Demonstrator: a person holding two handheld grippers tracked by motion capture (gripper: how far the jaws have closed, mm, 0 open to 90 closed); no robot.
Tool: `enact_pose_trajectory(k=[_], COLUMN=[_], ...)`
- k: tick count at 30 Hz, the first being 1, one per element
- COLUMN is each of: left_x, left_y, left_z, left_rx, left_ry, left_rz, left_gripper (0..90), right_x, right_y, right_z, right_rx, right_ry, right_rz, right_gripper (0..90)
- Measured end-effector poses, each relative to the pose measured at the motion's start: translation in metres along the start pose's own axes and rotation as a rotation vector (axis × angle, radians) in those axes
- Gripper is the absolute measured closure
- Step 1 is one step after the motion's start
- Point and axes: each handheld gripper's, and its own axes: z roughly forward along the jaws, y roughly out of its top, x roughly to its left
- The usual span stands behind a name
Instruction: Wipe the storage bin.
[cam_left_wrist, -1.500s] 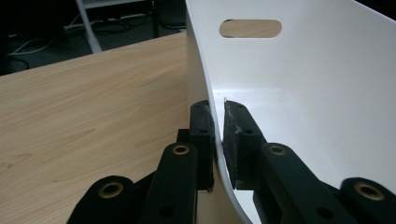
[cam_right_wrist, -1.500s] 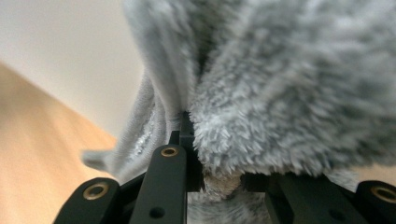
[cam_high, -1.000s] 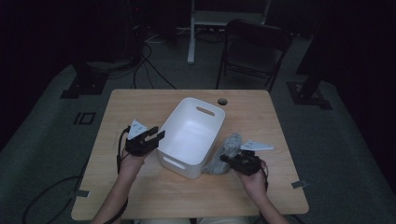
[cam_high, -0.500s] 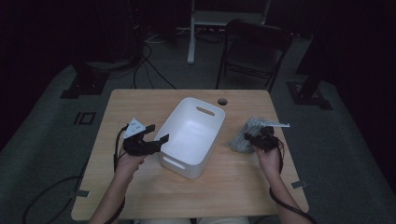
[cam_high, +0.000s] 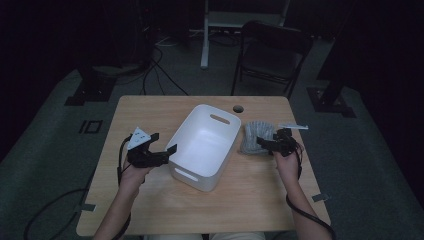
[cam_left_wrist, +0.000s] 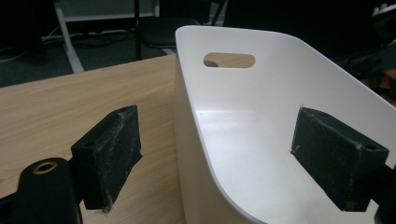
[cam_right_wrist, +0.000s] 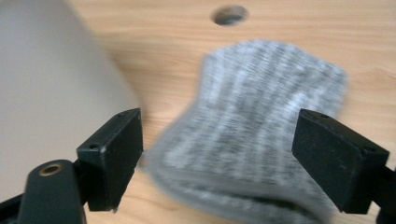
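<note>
Right gripper (cam_high: 266, 143) jaws just spread wide, astride grey sock (cam_right_wrist: 261, 140) on table (cam_high: 150, 110) beside white bin (cam_high: 205, 142); no contact. Left gripper (cam_high: 162, 150) just opened, straddling bin wall. Risk: bin shifts unheld.

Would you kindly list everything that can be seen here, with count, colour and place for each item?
bin: one, white, empty, middle of the table, handle slots in its end walls.
sock: one, grey knit, flat on the table, right of the bin.
table: one, light wood, with a round hole near its far edge.
chair: one, dark, behind the table.
cables: several, dark, on the floor behind the table.
left gripper: one, black, jaws open astride the bin's near left wall, just been opening.
right gripper: one, black, jaws open over the sock, just been opening.
forearms: two, coming in from the bottom edge.
</note>
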Motion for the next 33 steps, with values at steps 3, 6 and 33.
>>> enact_pose_trajectory(k=[3,6,33], left_x=[-0.002,-0.003,-0.007], left_y=[-0.001,-0.004,-0.049], left_z=[-0.003,-0.005,-0.038], left_rx=[0.007,0.032,0.116], left_ry=[-0.021,-0.040,-0.078], left_rz=[0.007,0.016,0.014], left_gripper=[15.9,15.9,14.2], right_x=[0.005,0.013,0.043], right_y=[-0.001,-0.004,-0.063], right_z=[-0.008,-0.015,-0.048], right_rx=[-0.041,-0.037,-0.026], right_ry=[0.062,0.078,0.222], right_rz=[-0.016,-0.071,-0.165], right_gripper=[13.8,14.0,14.1])
